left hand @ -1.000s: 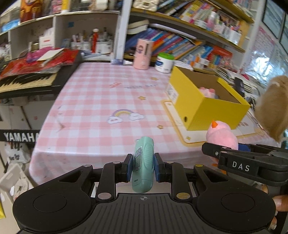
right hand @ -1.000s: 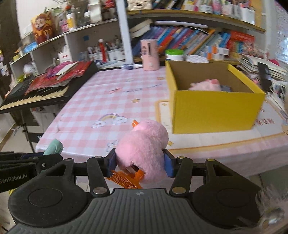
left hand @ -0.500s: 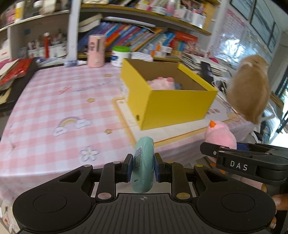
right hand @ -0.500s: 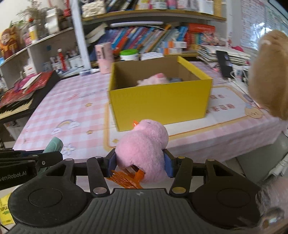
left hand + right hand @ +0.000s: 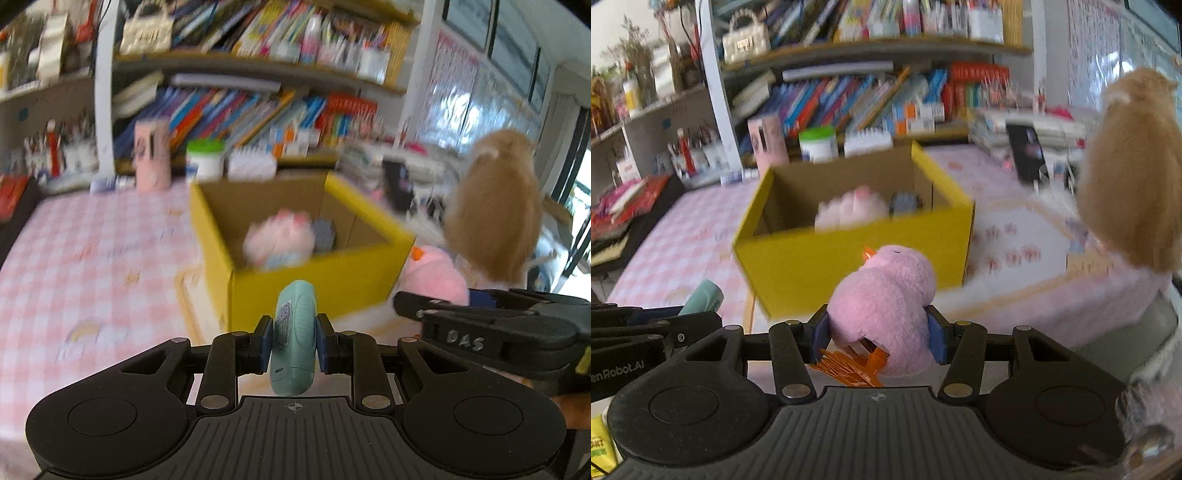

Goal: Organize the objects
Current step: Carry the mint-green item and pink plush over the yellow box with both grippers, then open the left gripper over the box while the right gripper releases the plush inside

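Motion blur smears both views, yet the grips read clearly. Low in the middle of the left wrist view, the left gripper [image 5: 293, 341] is clenched on a mint-green gadget [image 5: 293, 339], which stands on edge between the blue pads. Its make cannot be told. In the right wrist view the right gripper [image 5: 877, 332] squeezes a pink plush bird [image 5: 886, 299] at lower centre, orange beak up and orange feet hanging under the pads.

Just beyond both sets of tongs, in the middle of each frame, sits an open yellow box [image 5: 849, 258] on a pink checked tablecloth [image 5: 92, 251]. Inside it lie a pale pink soft toy [image 5: 855, 208] and a small dark object too blurred to name.

At the right edge hangs a tan furry toy [image 5: 1130, 173]. Across the top run bookshelves [image 5: 258, 110] packed with colourful books, with a pink cup [image 5: 152, 155] and a green-lidded jar [image 5: 205, 160] below them at the table's far edge.
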A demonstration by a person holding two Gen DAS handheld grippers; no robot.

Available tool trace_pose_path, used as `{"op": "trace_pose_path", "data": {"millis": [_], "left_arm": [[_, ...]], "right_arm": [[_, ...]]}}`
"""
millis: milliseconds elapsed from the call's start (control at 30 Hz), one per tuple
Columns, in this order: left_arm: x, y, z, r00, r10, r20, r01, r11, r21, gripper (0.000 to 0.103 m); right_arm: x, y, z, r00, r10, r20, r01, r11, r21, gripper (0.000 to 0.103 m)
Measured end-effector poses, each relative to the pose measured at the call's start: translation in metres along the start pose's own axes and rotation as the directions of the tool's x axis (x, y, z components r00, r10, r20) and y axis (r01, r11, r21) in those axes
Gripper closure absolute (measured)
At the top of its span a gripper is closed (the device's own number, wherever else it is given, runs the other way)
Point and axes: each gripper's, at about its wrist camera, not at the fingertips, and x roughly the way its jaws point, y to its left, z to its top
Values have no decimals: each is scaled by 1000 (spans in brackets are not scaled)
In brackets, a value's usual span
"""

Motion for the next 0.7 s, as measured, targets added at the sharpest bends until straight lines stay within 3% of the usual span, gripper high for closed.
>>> {"op": "trace_pose_path", "data": {"millis": [233, 400, 700], "left_arm": [[36, -20, 51, 994, 72, 87, -73, 997, 11, 80], [74, -25, 65, 984, 167, 67, -168, 986, 11, 80], [132, -21, 58, 957, 288, -44, -286, 958, 34, 80]], "right_arm": [[21, -22, 55, 989, 62, 133, -49, 994, -95, 54], [46, -39, 88, 979, 116, 169, -95, 987, -131, 54], [107, -42, 113, 974, 213, 71, -189, 948, -256, 54]]}}
